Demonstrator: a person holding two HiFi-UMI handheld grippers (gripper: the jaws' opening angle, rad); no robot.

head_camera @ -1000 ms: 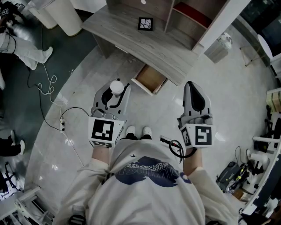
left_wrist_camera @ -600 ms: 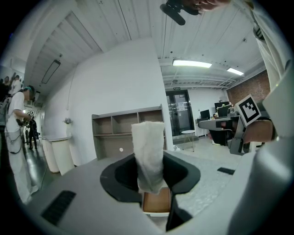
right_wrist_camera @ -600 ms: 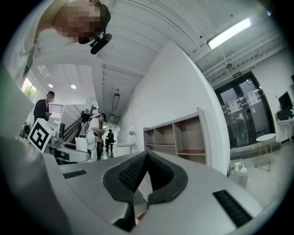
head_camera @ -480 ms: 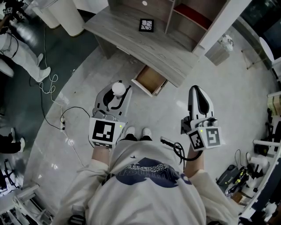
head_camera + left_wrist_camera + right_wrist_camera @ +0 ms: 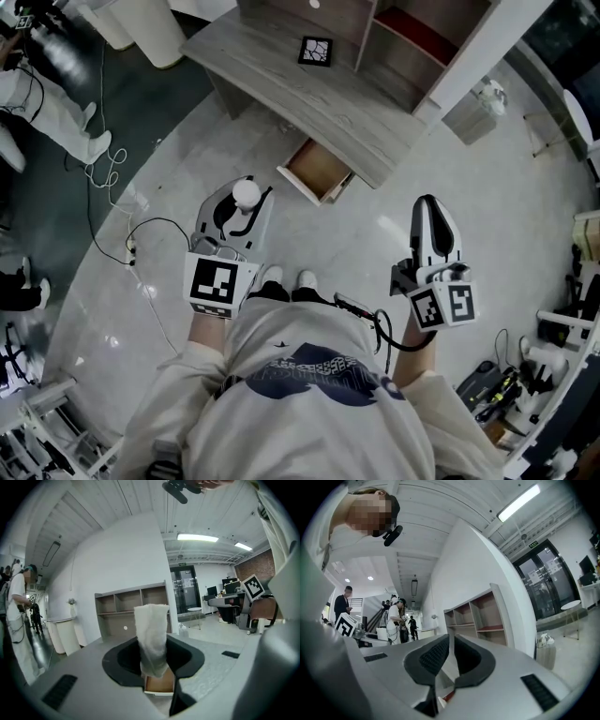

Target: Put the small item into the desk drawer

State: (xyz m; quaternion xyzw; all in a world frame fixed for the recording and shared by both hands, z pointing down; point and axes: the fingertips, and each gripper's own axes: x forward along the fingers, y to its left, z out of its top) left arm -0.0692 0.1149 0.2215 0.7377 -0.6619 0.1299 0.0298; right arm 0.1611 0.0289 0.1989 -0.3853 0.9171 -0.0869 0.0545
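The left claw [image 5: 152, 660] holds the small white item [image 5: 246, 193], the right claw [image 5: 450, 653] is closed and empty, and the item is not in the open drawer [image 5: 319, 169] yet.

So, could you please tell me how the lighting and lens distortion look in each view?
Head view: even light, soft sheen on the floor, desk edge bowed. Left gripper view: heavy fisheye, dark corners, bright ceiling lamp, white item soft. Right gripper view: same fisheye, strip lamp glaring.
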